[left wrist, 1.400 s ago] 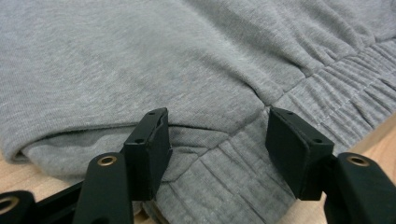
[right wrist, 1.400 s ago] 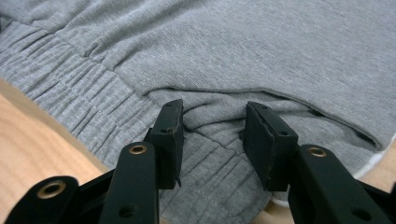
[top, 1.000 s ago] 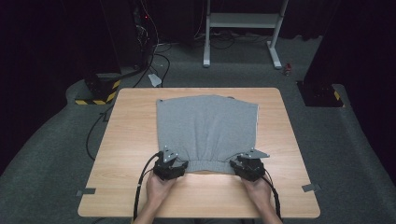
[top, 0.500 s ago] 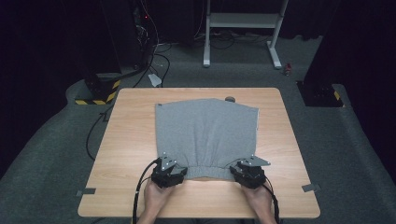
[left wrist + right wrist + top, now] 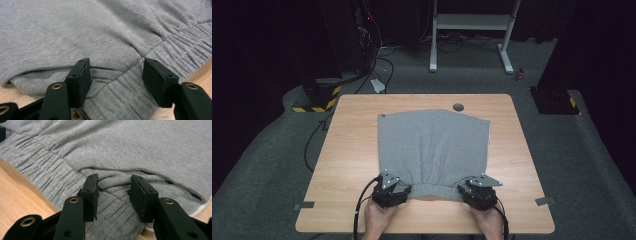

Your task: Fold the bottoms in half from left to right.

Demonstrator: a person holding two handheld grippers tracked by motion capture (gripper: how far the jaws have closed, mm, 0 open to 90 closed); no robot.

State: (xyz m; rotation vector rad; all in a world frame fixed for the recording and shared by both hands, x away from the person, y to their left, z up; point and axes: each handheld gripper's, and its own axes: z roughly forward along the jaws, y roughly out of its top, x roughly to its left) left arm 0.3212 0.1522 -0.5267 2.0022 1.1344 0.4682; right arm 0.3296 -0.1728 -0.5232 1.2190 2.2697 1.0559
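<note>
A wooden table point(image 5: 352, 150) stood on grey carpet in a dark room, and a grey sweatshirt point(image 5: 434, 147) lay flat across its middle, ribbed hem toward the person. The high view showed the left gripper point(image 5: 391, 192) and right gripper point(image 5: 478, 192) at the hem's two corners. The gripper views showed what it could not: the left gripper point(image 5: 116, 75) and right gripper point(image 5: 113, 191) had jaws spread apart, straddling the ribbed hem point(image 5: 45, 180) without pinching it.

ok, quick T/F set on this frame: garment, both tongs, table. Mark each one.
1. A grey garment lies flat on the wooden table. True.
2. The left tongs are clamped shut. False: the jaws stand apart over the ribbed waistband.
3. The right tongs are open at the garment's near edge. True.
4. The garment hangs off the table's far edge. False: it lies wholly on the top.
</note>
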